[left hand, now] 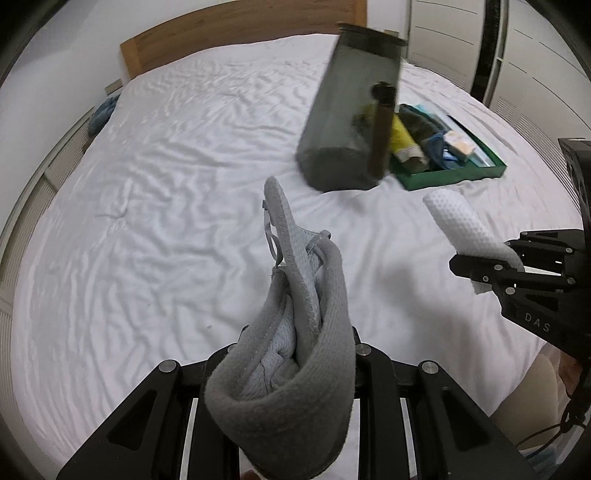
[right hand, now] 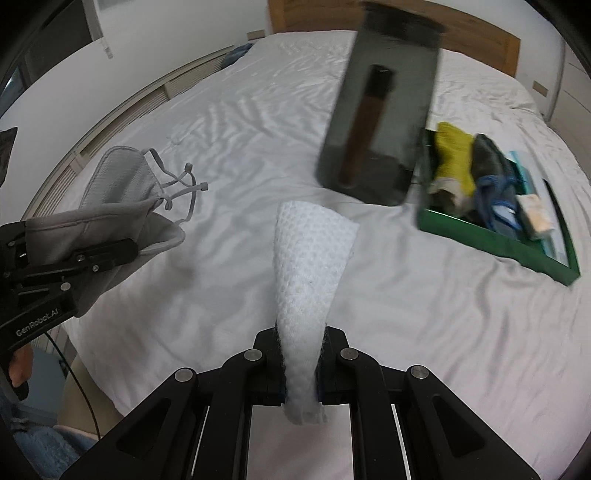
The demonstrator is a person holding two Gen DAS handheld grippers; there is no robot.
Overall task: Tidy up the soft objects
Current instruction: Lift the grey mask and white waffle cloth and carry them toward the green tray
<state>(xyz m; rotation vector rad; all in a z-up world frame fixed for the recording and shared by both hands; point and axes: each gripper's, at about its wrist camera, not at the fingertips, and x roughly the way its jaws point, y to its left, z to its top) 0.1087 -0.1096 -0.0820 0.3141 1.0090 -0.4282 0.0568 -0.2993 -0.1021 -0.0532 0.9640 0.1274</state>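
The left claw pinched a grey knitted cloth bundle with dangling cords; the right claw clamped a white waffle-weave towel. Ahead of both, the green tray looked crowded, so loose cords might snag.

The bed filled both views, its headboard at the far end; a tall bin stood on the sheet, with a tray just beside it on the right; several soft things lay in the tray; nearer the cameras, the left gripper held a pouch and, to its right, the right gripper held a rolled cloth, both above the sheet.
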